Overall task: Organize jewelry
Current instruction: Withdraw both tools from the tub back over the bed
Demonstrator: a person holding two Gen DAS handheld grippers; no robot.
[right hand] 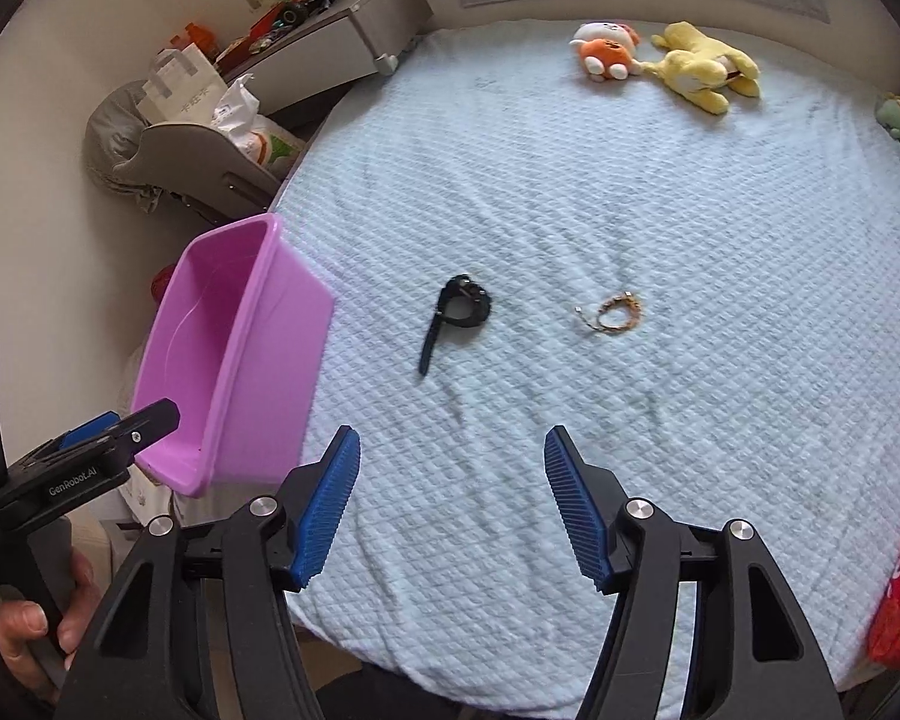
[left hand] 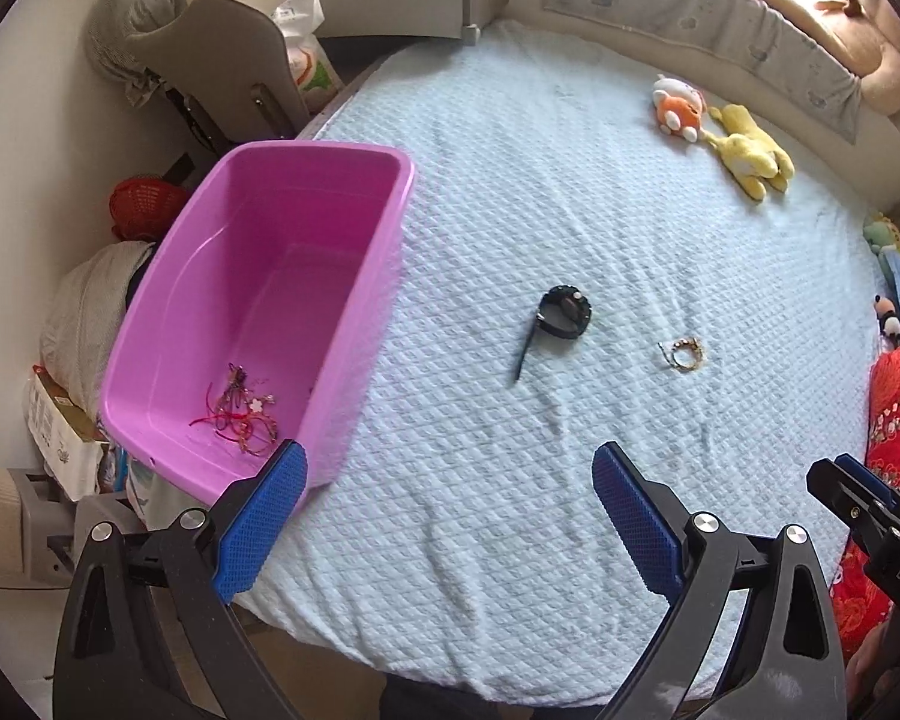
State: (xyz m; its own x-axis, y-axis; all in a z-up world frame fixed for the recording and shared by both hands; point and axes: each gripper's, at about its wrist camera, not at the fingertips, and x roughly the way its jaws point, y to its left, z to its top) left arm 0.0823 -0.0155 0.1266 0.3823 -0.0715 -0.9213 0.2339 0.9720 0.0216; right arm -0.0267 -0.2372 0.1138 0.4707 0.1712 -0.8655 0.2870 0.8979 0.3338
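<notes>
A pink plastic tub [left hand: 354, 276] [right hand: 282, 324] stands at the bed's left edge, with a tangle of red cord bracelets [left hand: 243, 417] on its floor. On the pale blue quilt lie a black watch [left hand: 561, 315] [right hand: 462, 309] and, to its right, a gold bracelet [left hand: 684, 354] [right hand: 618, 312]. My left gripper [left hand: 450, 468] is open and empty, hovering near the tub's near right corner. My right gripper [right hand: 450, 450] is also open and empty, short of the watch and the bracelet. The left gripper [right hand: 120, 426] also shows at the right wrist view's left edge, held by a hand.
Orange-and-white [left hand: 678, 105] [right hand: 606, 51] and yellow [left hand: 750, 153] [right hand: 702, 66] plush toys lie at the far side of the bed. Red patterned fabric [left hand: 894, 432] sits at the right edge. A grey chair [left hand: 222, 54] and bags stand left of the bed.
</notes>
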